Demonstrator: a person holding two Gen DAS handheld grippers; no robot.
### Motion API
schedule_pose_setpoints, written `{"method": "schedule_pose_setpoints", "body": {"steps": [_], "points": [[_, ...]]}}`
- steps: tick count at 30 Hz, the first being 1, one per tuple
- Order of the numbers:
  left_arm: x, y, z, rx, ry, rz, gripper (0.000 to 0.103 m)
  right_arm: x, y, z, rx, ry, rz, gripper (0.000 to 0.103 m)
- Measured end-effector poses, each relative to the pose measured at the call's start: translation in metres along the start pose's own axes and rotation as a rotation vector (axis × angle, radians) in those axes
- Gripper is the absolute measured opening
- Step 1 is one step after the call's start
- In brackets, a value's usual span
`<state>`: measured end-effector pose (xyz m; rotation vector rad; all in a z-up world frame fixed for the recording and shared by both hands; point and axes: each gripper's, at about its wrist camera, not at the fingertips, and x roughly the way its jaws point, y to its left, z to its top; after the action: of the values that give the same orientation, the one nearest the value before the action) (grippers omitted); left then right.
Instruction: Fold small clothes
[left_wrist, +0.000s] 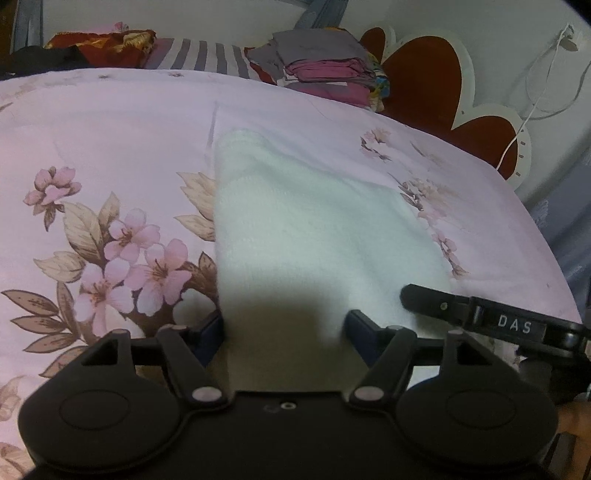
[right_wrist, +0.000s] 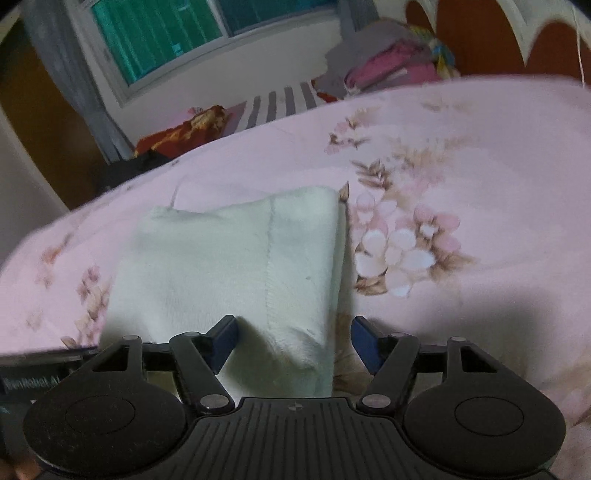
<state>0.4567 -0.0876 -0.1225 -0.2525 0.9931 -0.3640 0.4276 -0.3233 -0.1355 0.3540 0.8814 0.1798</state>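
Lying flat on pink floral bedsheet (left_wrist: 110, 129): pale green fleece cloth (left_wrist: 295, 229), long axis running away from both cameras. Left gripper (left_wrist: 284, 328) spread wide, cloth edge between fingers. Right gripper (right_wrist: 293, 341) likewise spread around a raised corner.

We saw open floral bedsheet (left_wrist: 110, 129) on both sides of the white cloth (left_wrist: 295, 229). Beyond the cloth, a stack of folded clothes (left_wrist: 325, 70) and the headboard (left_wrist: 424, 85) blocked the bed's far end.
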Motion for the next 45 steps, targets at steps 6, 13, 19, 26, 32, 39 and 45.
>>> {"method": "schedule_pose_setpoints", "body": {"steps": [6, 13, 19, 26, 32, 39, 45], "points": [[0.001, -0.001, -0.001, -0.003, -0.014, -0.003, 0.062, 0.008, -0.008, -0.003, 0.06, 0.007, 0.084, 0.066], [-0.007, -0.016, 0.0, 0.024, -0.053, 0.039, 0.042, 0.007, 0.002, -0.004, 0.055, 0.003, 0.113, 0.036], [-0.021, -0.02, 0.006, 0.043, -0.074, 0.034, 0.035, -0.007, 0.009, 0.001, 0.061, -0.034, 0.139, 0.031], [-0.058, -0.008, 0.01, 0.052, -0.112, 0.042, 0.035, -0.022, 0.041, 0.007, 0.031, -0.053, 0.187, 0.03], [-0.111, 0.042, 0.008, 0.03, -0.146, 0.064, 0.035, -0.025, 0.099, 0.0, 0.007, -0.053, 0.236, 0.03], [-0.174, 0.139, 0.001, 0.018, -0.172, 0.076, 0.035, -0.011, 0.204, -0.027, -0.024, -0.059, 0.28, 0.03], [-0.217, 0.234, -0.004, -0.003, -0.172, 0.111, 0.035, 0.022, 0.308, -0.061, -0.032, -0.046, 0.299, 0.03]]}}
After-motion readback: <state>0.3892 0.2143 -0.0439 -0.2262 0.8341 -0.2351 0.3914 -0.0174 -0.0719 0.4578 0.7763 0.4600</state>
